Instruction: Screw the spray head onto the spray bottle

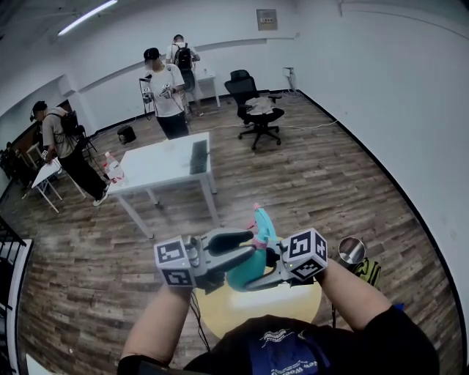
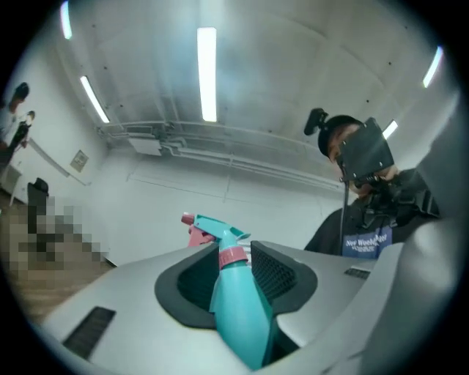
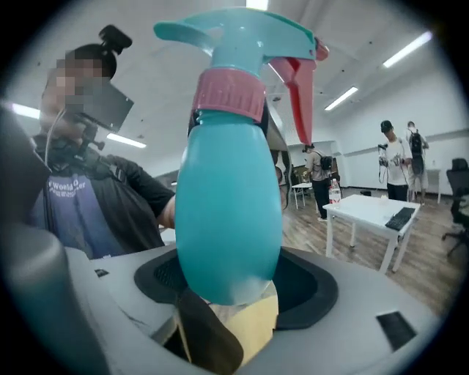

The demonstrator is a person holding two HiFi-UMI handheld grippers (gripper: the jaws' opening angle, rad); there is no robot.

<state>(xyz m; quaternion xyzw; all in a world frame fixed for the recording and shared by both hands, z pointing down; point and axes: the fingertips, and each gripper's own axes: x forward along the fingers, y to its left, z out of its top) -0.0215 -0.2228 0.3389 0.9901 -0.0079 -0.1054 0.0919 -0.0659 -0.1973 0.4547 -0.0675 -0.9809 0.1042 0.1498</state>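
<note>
Your shirt [image 3: 73, 212] print partly reads "World". The left gripper [image 2: 238, 282] and right gripper [image 3: 231, 275] jaws both clench the bottle [image 1: 245, 267] above the yellow desk [image 1: 220, 307]. It stands near upright, spray head [image 3: 242, 44] on top, nozzle pointing away from you.

Open office, white desk [image 1: 165, 165], swivel chair [image 1: 256, 110], strip lights [image 1: 88, 16]

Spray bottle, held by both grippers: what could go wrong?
1. The spray bottle hangs above the yellow table; its smooth round body may slip if the left gripper or right gripper loosens.
2. The pink collar looks seated, but its threads are hidden; it may be loose.
</note>
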